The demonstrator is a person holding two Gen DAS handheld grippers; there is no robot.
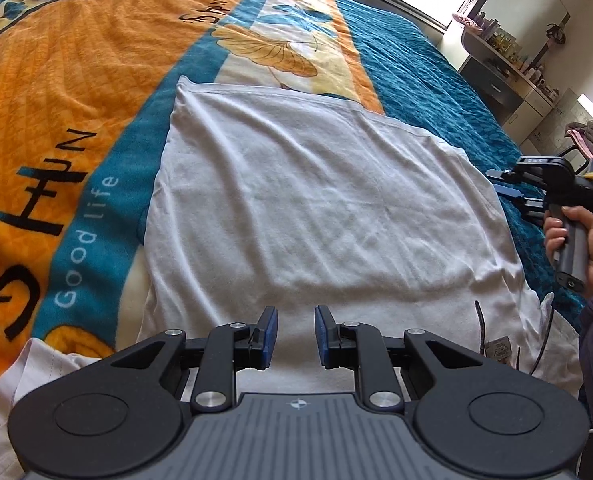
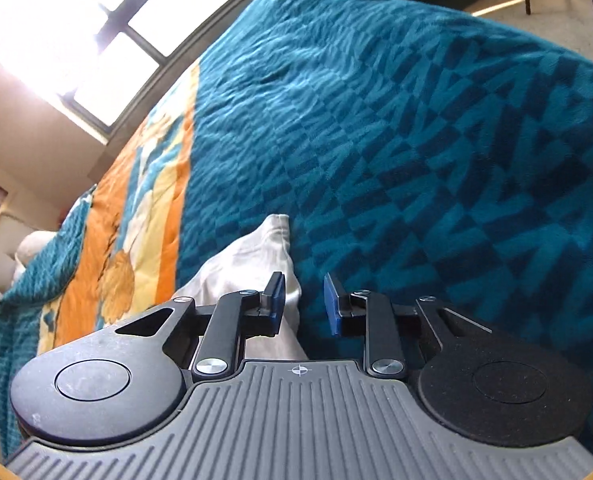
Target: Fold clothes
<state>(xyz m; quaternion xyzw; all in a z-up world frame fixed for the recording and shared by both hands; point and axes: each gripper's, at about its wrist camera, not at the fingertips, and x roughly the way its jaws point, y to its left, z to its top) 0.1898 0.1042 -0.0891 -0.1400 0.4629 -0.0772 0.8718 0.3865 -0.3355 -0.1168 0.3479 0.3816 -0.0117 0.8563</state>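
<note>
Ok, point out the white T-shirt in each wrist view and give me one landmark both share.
Left wrist view: the white T-shirt fills the centre, spread flat on the blanket.
Right wrist view: only one edge of it shows, low and left of centre, just past the hand-held gripper's fingers.
Shared landmark: the blanket's orange stripe beside the teal.

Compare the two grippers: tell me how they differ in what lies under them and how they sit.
The left gripper hangs over the middle of the white shirt; the right gripper sits at the shirt's edge, mostly over the teal blanket. The left looks level with the bed; the right is rolled sideways. Both stand open, holding nothing.
</note>
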